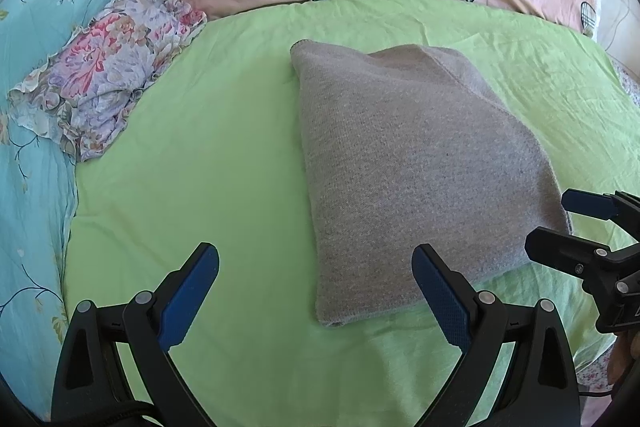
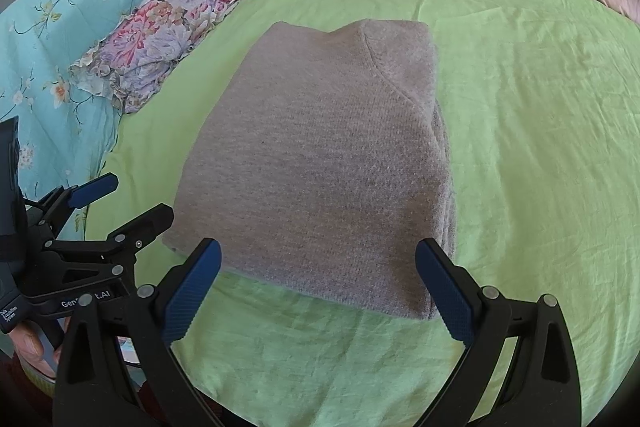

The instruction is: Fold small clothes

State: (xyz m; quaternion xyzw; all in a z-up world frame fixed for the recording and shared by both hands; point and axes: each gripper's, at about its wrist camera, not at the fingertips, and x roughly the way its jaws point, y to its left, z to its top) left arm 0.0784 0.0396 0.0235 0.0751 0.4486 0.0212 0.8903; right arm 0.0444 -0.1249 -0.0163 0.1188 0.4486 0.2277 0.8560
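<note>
Bedding fills the background: a green sheet [image 2: 520, 147] is spread over the bed, with a floral cloth [image 2: 160, 39] lying at ten o'clock. A grey knit garment [image 2: 320, 167] rests centrally, folded into a thick rectangle. It is judged soft, light and limp, likely to sag if lifted by one corner; the near corners are the recommended holds. Both the left hand-held gripper [image 1: 316, 291] and the right hand-held gripper [image 2: 318, 287] are held agape, empty, near its front edge.
</note>
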